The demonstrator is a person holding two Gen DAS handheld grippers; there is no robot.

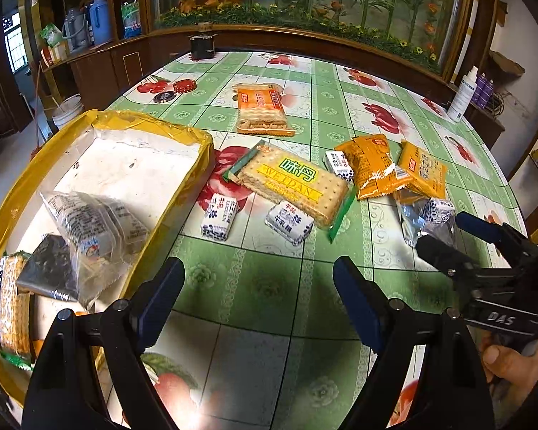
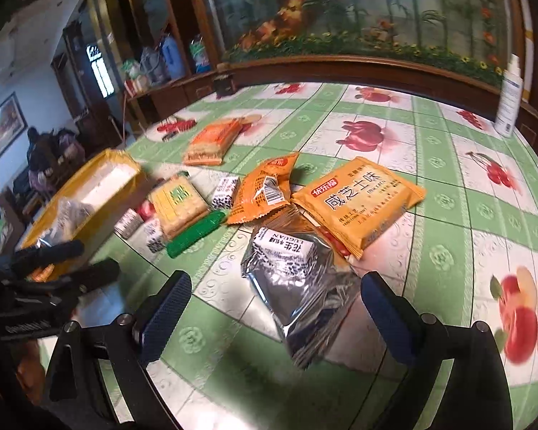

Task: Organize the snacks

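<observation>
A yellow-lined box point(image 1: 132, 125) at the left holds a clear packet point(image 1: 89, 225), a dark packet point(image 1: 50, 268) and a cracker pack point(image 1: 12, 308). On the table lie a Weidan cracker pack point(image 1: 290, 182), several small white-blue candies point(image 1: 218, 216), orange packets point(image 1: 373, 166) and a silver packet point(image 2: 305, 297) with a candy point(image 2: 287, 254) on it. My left gripper point(image 1: 258, 286) is open and empty beside the box. My right gripper point(image 2: 276, 304) is open, just short of the silver packet; it shows in the left wrist view point(image 1: 459, 236).
An orange biscuit pack point(image 1: 262, 107) lies farther back on the green fruit-print tablecloth point(image 1: 262, 276). Two bottle caps point(image 1: 175, 91) and a dark jar point(image 1: 202, 46) sit at the far left. A white spray bottle point(image 2: 509, 96) stands at the right edge.
</observation>
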